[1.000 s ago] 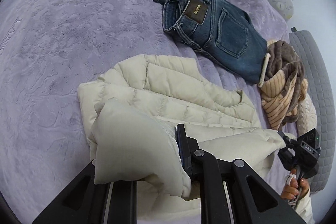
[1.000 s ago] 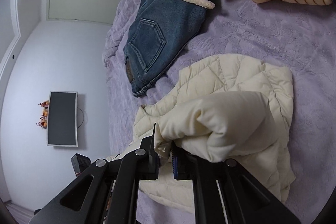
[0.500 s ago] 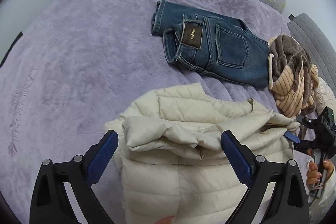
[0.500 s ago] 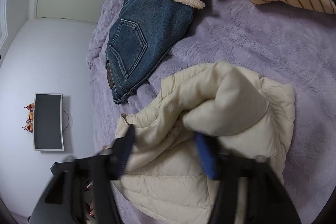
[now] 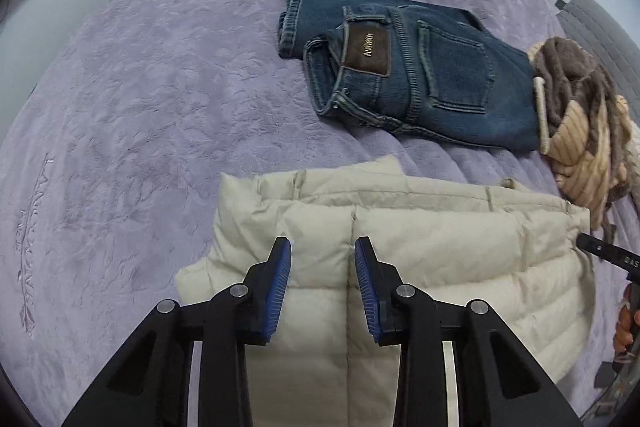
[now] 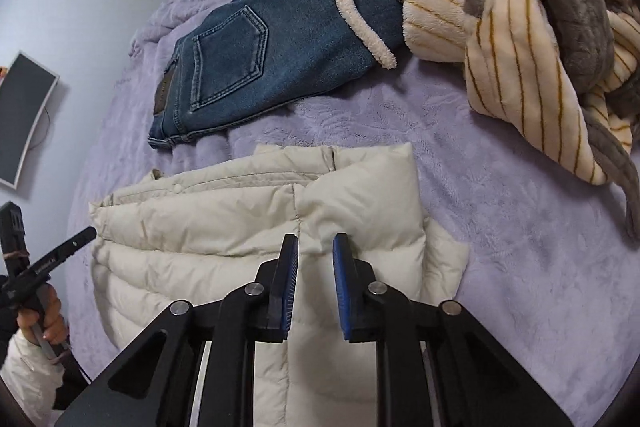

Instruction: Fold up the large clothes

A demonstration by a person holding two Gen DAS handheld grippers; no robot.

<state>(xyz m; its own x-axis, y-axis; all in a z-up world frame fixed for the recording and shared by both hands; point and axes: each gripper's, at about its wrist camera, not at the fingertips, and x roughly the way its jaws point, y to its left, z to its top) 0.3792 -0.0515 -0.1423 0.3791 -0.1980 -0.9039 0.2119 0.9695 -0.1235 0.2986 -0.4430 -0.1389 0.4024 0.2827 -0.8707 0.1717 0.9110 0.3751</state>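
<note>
Puffy cream jacket point(image 5: 400, 247) sits folded at 6 o'clock on the bed point(image 5: 140, 107), both left tongs point(image 5: 322, 283) and right tongs point(image 6: 315, 277) closing on nothing, so I reckon the springy fold pops back open.

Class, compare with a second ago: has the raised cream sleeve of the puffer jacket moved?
Yes. The sleeve has dropped flat across the puffer jacket, folded toward the jeans, which lie unmoved on the purple blanket.

Bed point(image 5: 140, 107): folded jacket point(image 5: 420, 247) at the near edge; folded jeans point(image 5: 420, 79) behind it, toward the middle; heaped robe point(image 5: 580, 131) at the right side, overlapping the jeans' right end.
</note>
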